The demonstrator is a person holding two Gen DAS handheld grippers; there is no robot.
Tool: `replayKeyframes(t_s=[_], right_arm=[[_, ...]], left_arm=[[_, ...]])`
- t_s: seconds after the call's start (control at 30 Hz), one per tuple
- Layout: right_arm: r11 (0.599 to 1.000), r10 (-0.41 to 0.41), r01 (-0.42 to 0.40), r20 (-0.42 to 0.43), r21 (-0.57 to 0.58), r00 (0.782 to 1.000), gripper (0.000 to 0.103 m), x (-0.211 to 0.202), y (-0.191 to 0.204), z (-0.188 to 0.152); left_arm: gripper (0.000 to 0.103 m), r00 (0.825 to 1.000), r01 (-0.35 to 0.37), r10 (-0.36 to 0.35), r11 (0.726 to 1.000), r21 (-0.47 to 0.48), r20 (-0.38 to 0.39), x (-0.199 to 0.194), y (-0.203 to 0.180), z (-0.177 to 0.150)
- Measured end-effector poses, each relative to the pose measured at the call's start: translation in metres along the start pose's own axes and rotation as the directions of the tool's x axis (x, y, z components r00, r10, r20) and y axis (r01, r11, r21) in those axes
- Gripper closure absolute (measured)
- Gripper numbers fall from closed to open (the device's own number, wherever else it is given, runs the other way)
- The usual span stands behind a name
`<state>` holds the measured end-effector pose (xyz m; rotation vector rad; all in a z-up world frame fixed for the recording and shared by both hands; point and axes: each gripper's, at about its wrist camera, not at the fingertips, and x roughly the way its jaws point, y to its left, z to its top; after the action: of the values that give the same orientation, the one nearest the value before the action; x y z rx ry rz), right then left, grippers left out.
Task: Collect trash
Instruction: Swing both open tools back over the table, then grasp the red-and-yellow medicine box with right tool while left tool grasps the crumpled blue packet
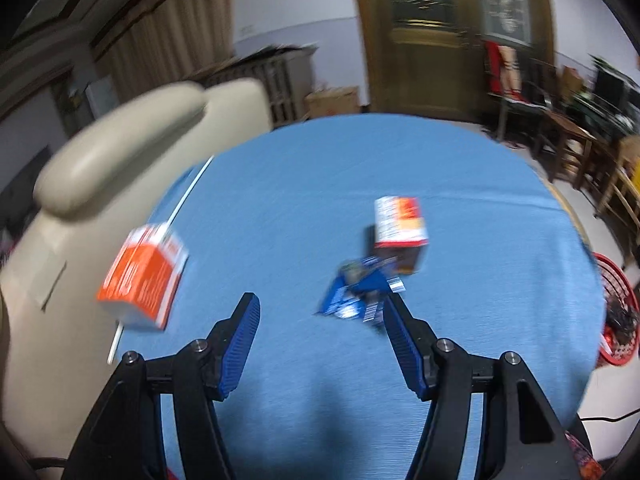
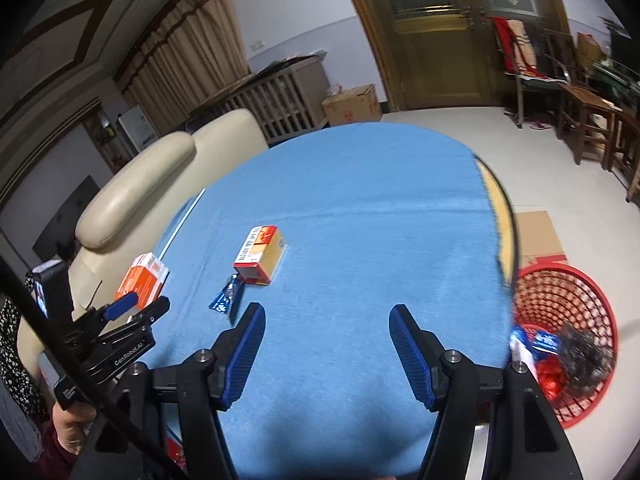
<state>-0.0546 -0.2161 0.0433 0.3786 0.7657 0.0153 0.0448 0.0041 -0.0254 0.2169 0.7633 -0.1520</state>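
Three pieces of trash lie on the round table with a blue cloth (image 2: 360,184): an orange and white box (image 2: 142,280) at the left edge, a red and yellow box (image 2: 262,254) near the middle, and a crumpled blue wrapper (image 2: 226,300) just in front of it. My right gripper (image 2: 326,316) hovers open over bare cloth, to the right of the wrapper. My left gripper (image 2: 138,308) is beside the orange box. The left wrist view is blurred. In it my left gripper (image 1: 320,308) is open and empty, with the orange box (image 1: 142,280) to its left, and the wrapper (image 1: 356,292) and red box (image 1: 400,228) ahead on the right.
A red mesh basket (image 2: 568,340) holding wrappers and other trash stands on the floor right of the table. Flat cardboard (image 2: 536,236) lies behind it. A cream armchair (image 2: 140,184) presses against the table's left side. A thin white rod (image 1: 188,196) lies along the left edge.
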Motion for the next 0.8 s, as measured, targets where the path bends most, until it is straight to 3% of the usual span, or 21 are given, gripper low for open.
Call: replayKeyframes(t_s=[0.2, 0.43, 0.8], right_arm=[[0.998, 0.055, -0.056, -0.092, -0.010, 0.994, 0.034, 0.059, 0.029, 0.019], [0.995, 0.096, -0.091, -0.181, 0.034, 0.979, 0.034, 0.138, 0.059, 0.048], [0.999, -0.014, 0.025, -0.292, 0.035, 0.956, 0.034, 0.245, 0.092, 0.069]], left_arm=[[0.038, 0.998, -0.035, 0.032, 0.997, -0.066, -0.051, 0.024, 0.034, -0.013], [0.038, 0.996, -0.016, 0.008, 0.996, -0.092, -0.089, 0.039, 0.046, -0.021], [0.038, 0.992, -0.007, -0.010, 0.991, -0.132, -0.128, 0.055, 0.066, -0.028]])
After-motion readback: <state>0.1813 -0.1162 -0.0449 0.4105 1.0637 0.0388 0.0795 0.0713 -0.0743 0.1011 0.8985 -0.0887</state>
